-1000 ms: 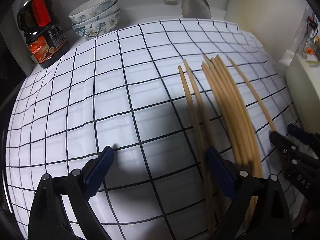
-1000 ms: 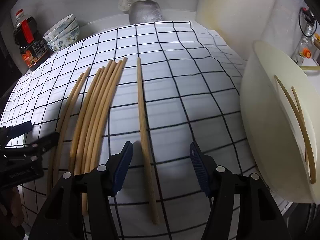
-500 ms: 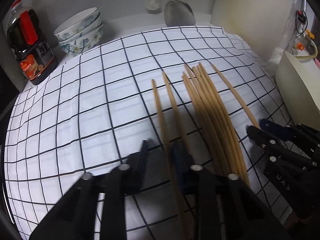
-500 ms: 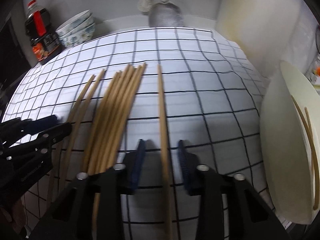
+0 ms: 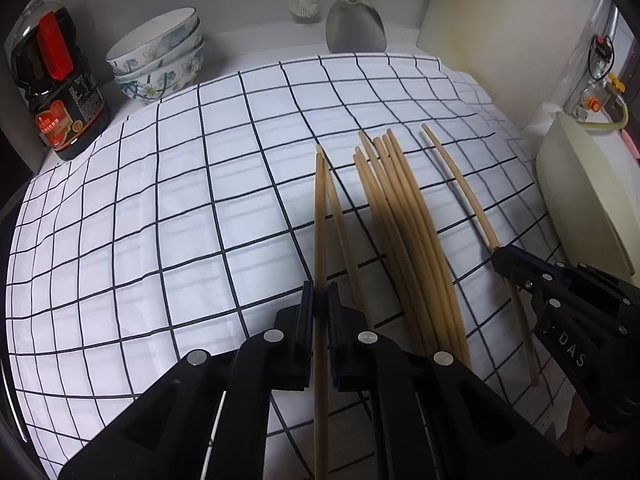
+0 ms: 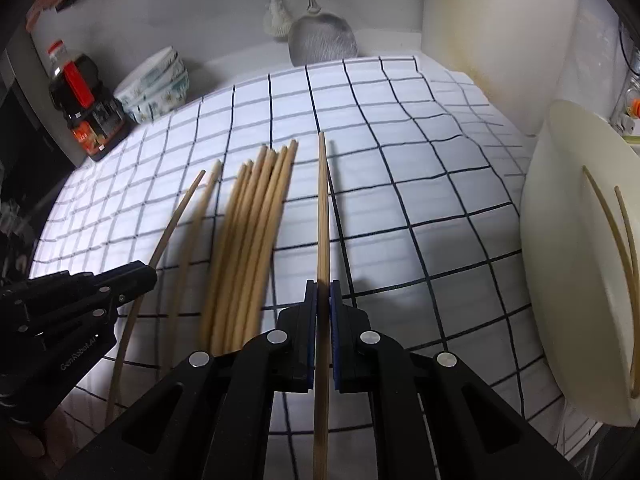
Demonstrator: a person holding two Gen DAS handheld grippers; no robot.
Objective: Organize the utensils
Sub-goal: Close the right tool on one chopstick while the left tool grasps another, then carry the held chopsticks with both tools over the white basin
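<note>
Left gripper clamps one chopstick. Right gripper clamps the stray stick (likely bound for the tray).

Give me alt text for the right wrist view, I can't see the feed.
The right tongs are shut on a single chopstick over a checked cloth. Left of it lie a bundle of chopsticks and the left tongs; a cream tray at right holds two more.
</note>
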